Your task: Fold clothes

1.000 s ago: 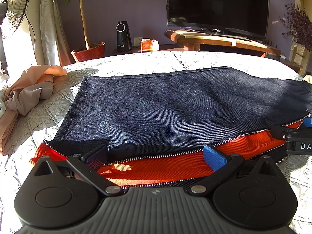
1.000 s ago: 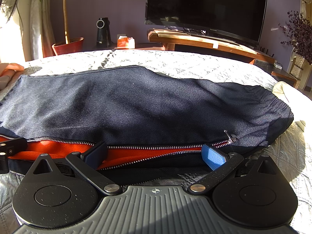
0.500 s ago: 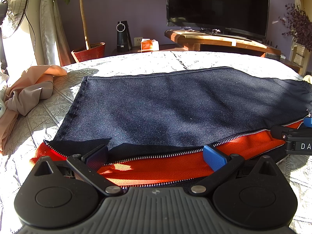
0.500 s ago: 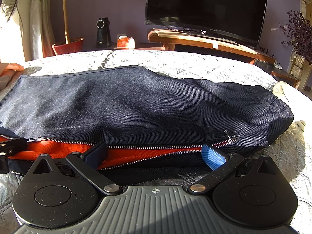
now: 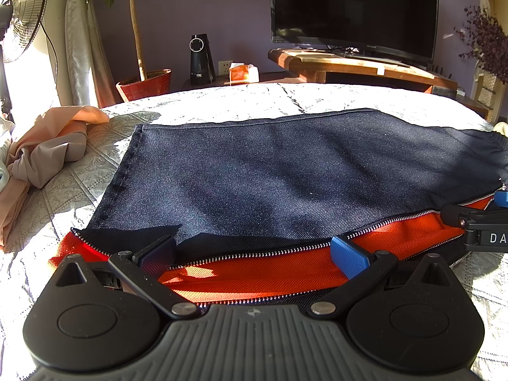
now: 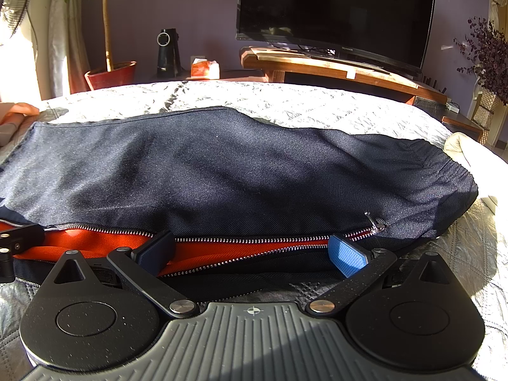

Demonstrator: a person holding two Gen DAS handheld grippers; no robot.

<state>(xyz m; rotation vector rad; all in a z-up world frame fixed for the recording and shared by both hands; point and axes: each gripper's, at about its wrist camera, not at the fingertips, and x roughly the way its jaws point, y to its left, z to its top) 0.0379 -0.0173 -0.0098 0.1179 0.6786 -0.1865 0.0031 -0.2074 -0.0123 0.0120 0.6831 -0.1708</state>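
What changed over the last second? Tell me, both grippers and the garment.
Nothing visibly changed. The left gripper and right gripper stay open at the unzipped edge of the navy garment, its orange lining showing, and the garment lies as it did on the quilted bed.

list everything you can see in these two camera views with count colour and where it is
jacket: 1, navy with orange lining, unzipped, flat on the bed
bedspread: 1, pale grey quilted, under the jacket
garment: 1, peach, crumpled at left
television: 1, black, on wooden stand
potted plant: 1, green in red pot, far left
fan: 1, left edge
tissue box: 1, orange, past the bed
left gripper: 1, black, open at the zip edge
right gripper: 1, black, open at the zip edge
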